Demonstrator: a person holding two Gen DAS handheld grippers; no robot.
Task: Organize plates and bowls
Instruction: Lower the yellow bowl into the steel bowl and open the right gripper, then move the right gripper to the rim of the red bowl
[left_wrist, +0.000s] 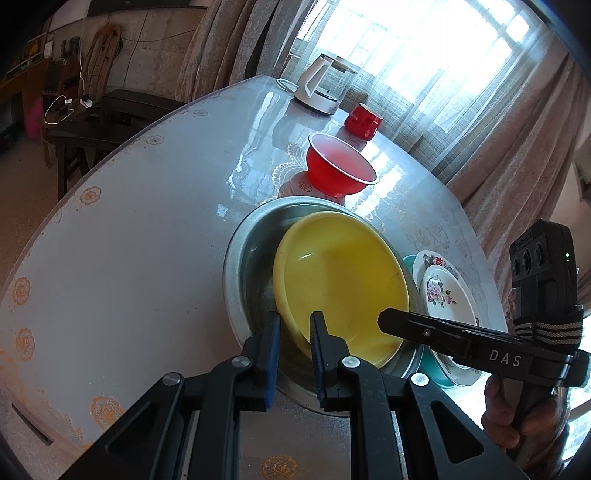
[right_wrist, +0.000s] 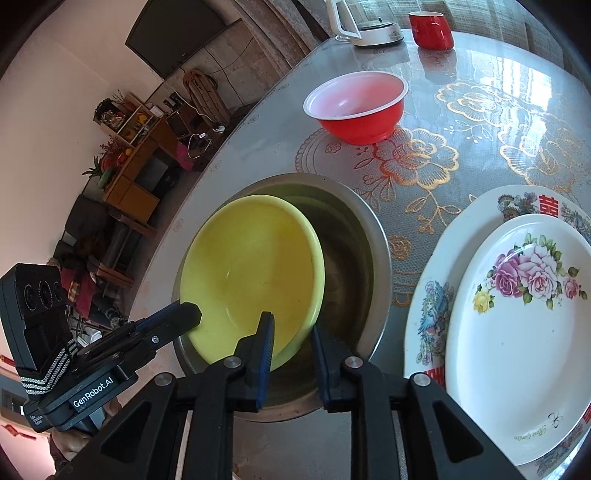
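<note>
In the left wrist view, the left gripper (left_wrist: 294, 325) fingers pinch the yellow plastic bowl's (left_wrist: 343, 280) near rim inside the steel basin (left_wrist: 240, 266) at centre. The right gripper (right_wrist: 291, 334) fingers straddle that rim, slightly parted. Behind stands a red bowl (right_wrist: 356, 107); at right, stacked floral plates (right_wrist: 517, 325) on the lace-covered desk (right_wrist: 424, 166).

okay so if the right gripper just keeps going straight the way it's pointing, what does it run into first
Most likely the yellow bowl, whose near rim sits between the jaws of the right gripper, tilted inside the metal basin. Depth is hard to judge here.
</note>
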